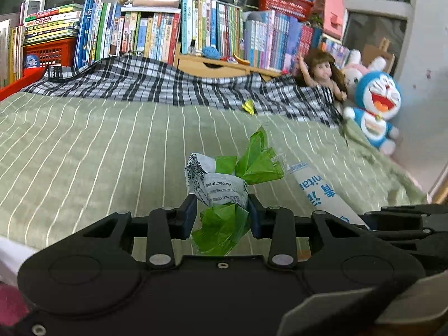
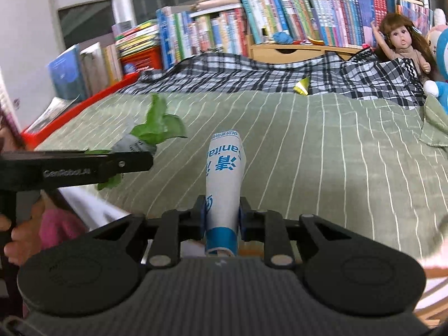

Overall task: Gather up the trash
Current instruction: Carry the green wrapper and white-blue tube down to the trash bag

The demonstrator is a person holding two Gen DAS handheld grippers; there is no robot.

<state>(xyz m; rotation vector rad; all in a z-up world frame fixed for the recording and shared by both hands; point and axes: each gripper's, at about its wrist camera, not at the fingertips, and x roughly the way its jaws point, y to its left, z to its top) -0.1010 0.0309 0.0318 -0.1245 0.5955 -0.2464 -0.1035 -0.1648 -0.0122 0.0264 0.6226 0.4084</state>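
Bed (image 1: 84, 145) with green striped cover is filling the view ahead of both tools; checked blanket (image 1: 156, 84) is lying bunched across its far side, book rows (image 1: 145, 33) standing beyond that. Blue cat plush (image 1: 376, 106) and doll (image 1: 322, 72) are sitting far ahead-right of the left tool. White-and-blue paper sleeve (image 2: 224, 184) is sticking forward out of the right tool (image 2: 222, 215), whose pads are clamping its lower part, the rest hanging over the bed. Left tool (image 1: 222, 210) is gripping a crumpled green-and-white wrapper (image 1: 224, 184) between its pads, green ends poking out in front of and behind the pads. From the right wrist view, left tool is sitting just to the left, a hand (image 2: 16, 238) holding its handle. Small yellow scrap (image 1: 248, 107) is lying far ahead of both tools, at the blanket's edge.
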